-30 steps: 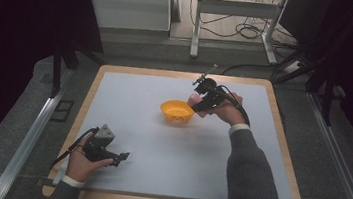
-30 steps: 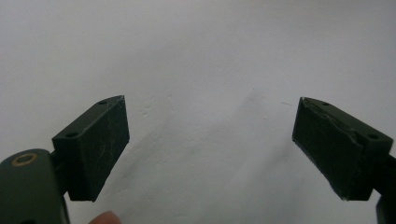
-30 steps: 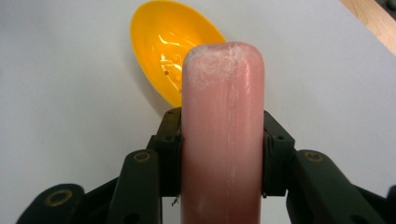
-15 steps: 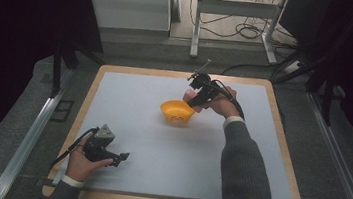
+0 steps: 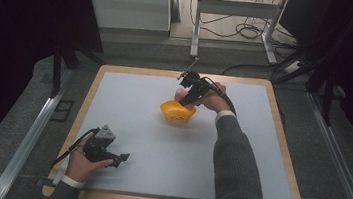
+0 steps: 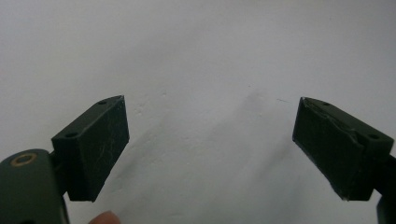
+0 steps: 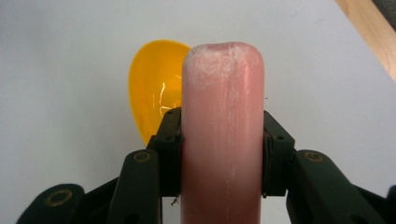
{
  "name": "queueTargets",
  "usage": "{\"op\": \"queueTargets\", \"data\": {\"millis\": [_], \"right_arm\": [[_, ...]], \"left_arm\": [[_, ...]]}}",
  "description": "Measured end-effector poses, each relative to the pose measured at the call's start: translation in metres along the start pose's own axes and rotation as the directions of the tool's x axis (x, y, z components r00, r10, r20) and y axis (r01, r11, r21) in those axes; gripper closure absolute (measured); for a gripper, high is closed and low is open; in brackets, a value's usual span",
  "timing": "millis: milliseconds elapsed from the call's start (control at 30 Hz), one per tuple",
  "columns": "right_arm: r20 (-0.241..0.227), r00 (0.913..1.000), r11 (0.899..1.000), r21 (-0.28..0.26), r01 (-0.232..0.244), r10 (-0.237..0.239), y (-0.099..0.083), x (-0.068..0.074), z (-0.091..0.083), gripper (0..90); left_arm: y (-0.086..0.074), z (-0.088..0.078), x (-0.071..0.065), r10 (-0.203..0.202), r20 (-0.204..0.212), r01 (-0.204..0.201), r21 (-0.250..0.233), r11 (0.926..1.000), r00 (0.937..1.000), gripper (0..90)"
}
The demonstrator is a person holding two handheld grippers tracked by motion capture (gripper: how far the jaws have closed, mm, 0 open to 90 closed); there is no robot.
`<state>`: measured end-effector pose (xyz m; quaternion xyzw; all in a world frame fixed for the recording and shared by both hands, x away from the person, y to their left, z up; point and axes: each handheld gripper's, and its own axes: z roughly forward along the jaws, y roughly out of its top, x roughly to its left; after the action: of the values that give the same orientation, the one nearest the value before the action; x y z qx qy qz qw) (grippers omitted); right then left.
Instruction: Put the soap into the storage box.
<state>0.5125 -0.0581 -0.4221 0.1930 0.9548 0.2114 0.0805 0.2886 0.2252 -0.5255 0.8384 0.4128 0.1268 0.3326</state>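
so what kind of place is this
Probably a lab or recording workspace rather than a home: a bare wood-edged table in a dark curtained bay, loose cables on the floor behind, and hand-held tongs with trailing leads.

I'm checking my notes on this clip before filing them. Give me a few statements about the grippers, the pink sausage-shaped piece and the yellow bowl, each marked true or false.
1. The right gripper is clamped on a pink, round-ended sausage-shaped piece. True.
2. The left gripper holds the yellow plastic bowl. False: its jaws stand open over bare table, with nothing between them.
3. In the high view, the yellow bowl sits near the middle of the pale blue-grey table top. True.
4. The pink piece lies flat on the table beside the bowl. False: it is held in the right gripper, by the bowl.
5. The left gripper rests near the table's front left corner. True.
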Motion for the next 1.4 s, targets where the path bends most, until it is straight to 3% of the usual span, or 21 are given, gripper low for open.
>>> {"op": "queueTargets", "data": {"millis": [167,533,600,733,833,967,1100,1200,1400], "right_arm": [[-0.028,0.9994,1.000,-0.001,0.022,-0.022,0.002,0.002,0.008,59.2],[-0.019,0.9973,0.997,0.039,0.071,-0.071,0.005,0.006,0.024,59.0],[-0.018,0.9966,0.995,0.060,0.082,-0.081,0.005,0.007,0.026,59.0],[-0.017,0.9962,0.994,0.063,0.086,-0.085,0.005,0.008,0.030,57.9],[-0.013,0.9977,0.998,-0.001,0.066,-0.066,0.006,0.005,0.020,56.8],[-0.013,0.9985,0.999,-0.001,0.053,-0.053,0.003,0.005,0.014,50.4],[0.000,0.9999,0.999,-0.036,-0.016,0.016,-0.001,0.005,0.009,41.2],[-0.027,0.9970,0.992,-0.102,-0.074,0.072,-0.005,0.005,0.002,35.3],[-0.018,0.9864,0.966,-0.201,-0.164,0.163,-0.018,0.010,-0.010,26.9]], "left_arm": [[0.000,-0.001,0.001,0.002,-0.004,-0.002,0.001,1.0000,1.0000,11.1],[0.000,-0.001,0.001,-0.004,-0.010,0.004,-0.006,1.0000,0.9999,10.9],[0.000,-0.002,0.001,-0.008,0.005,0.008,-0.011,0.9999,1.0000,10.9],[0.000,-0.004,0.001,-0.011,-0.011,0.011,-0.005,0.9999,0.9999,10.9],[0.000,-0.004,0.001,-0.012,-0.013,0.012,-0.003,0.9999,0.9998,10.8],[0.000,-0.003,0.001,-0.009,-0.012,0.009,0.003,1.0000,0.9999,10.7],[0.000,-0.003,0.000,-0.009,-0.010,0.009,0.004,1.0000,0.9999,10.7],[0.001,-0.003,0.001,-0.010,-0.010,0.010,0.002,0.9999,0.9999,10.7],[0.001,-0.002,0.001,-0.006,-0.010,0.006,0.004,1.0000,0.9999,10.7]]}}
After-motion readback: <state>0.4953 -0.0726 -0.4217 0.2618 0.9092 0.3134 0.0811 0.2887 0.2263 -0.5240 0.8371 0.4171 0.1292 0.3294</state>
